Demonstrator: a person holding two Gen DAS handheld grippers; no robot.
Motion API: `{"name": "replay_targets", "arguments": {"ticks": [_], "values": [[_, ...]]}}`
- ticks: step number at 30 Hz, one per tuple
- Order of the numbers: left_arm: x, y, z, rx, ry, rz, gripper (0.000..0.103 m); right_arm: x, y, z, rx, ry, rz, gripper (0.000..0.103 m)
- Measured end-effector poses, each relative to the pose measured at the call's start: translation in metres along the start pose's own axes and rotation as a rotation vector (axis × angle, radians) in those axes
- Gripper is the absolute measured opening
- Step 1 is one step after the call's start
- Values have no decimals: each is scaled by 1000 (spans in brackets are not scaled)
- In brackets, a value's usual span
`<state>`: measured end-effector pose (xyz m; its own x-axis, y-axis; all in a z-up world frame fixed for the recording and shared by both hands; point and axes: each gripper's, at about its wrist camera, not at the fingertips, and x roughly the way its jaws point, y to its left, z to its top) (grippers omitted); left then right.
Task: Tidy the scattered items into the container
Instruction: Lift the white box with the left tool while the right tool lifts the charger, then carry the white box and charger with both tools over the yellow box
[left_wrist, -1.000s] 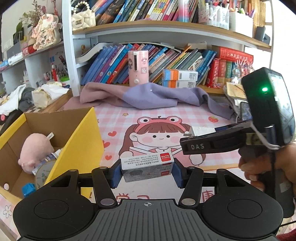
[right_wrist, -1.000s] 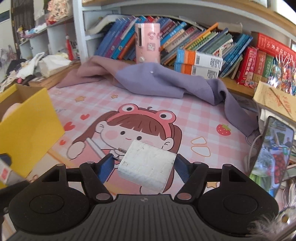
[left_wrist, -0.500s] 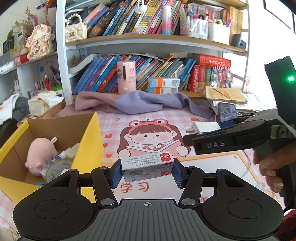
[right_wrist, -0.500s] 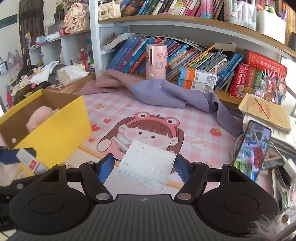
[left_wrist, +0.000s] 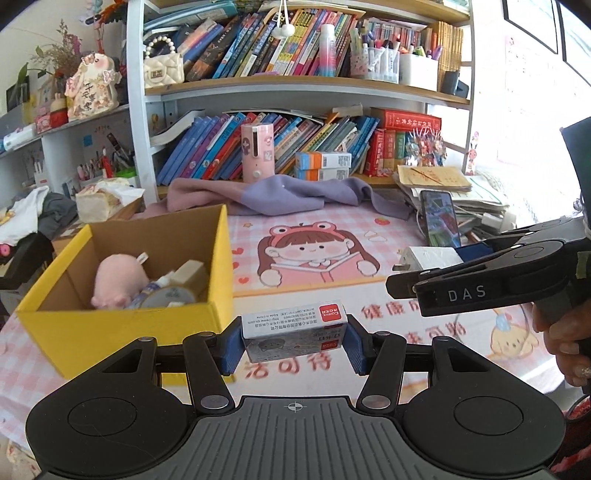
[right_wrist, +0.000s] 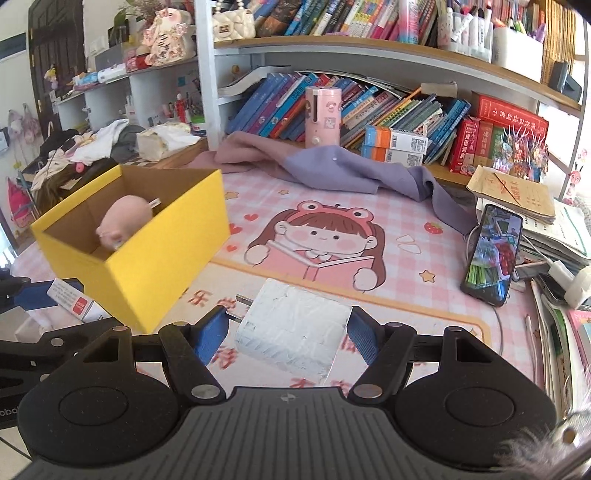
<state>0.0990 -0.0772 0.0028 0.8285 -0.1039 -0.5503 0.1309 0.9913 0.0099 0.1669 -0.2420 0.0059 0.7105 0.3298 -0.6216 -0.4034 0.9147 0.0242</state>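
My left gripper (left_wrist: 293, 341) is shut on a small white and grey staples box with a red label (left_wrist: 295, 334), held above the mat just right of the yellow cardboard box (left_wrist: 122, 336). That yellow box (right_wrist: 166, 254) holds a pink plush toy (left_wrist: 118, 280), a tape roll and other small items. My right gripper (right_wrist: 286, 332) is shut on a white plug charger (right_wrist: 295, 330), its prongs pointing left. From the left wrist view the right gripper (left_wrist: 458, 264) with the charger (left_wrist: 428, 256) hangs at the right. The staples box (right_wrist: 75, 301) shows at the left edge of the right wrist view.
A pink cartoon mat (left_wrist: 321, 251) covers the desk. A purple cloth (right_wrist: 347, 170) lies at the back before shelves of books. A phone (right_wrist: 493, 254) leans against paper stacks at the right, with cables nearby. A pink cylinder (left_wrist: 258, 153) stands on the low shelf.
Both grippers have pulled back and risen, each still holding its item. The yellow box now shows more fully at the left, and more of the mat and shelves is in view.
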Motion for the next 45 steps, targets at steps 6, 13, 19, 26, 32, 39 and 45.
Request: {"name": "replay_targets", "arguments": {"ticks": [6, 13, 19, 26, 32, 39, 45], "values": [[-26, 18, -18, -17, 8, 0, 53, -17, 34, -19, -41, 30, -24, 69], [-61, 43, -48, -30, 32, 28, 53, -35, 73, -43, -33, 38, 4, 69], [-88, 66, -71, -80, 55, 68, 53, -45, 113, -57, -66, 58, 57, 69], [-103, 91, -90, -129, 79, 117, 53, -48, 152, -64, -128, 84, 122, 69], [-110, 106, -97, -143, 97, 136, 53, -48, 174, -63, -163, 94, 157, 69], [-108, 115, -101, -129, 133, 137, 53, -41, 191, -61, -191, 110, 190, 69], [-107, 126, -102, -137, 141, 138, 53, -35, 200, -59, -192, 119, 206, 69]]}}
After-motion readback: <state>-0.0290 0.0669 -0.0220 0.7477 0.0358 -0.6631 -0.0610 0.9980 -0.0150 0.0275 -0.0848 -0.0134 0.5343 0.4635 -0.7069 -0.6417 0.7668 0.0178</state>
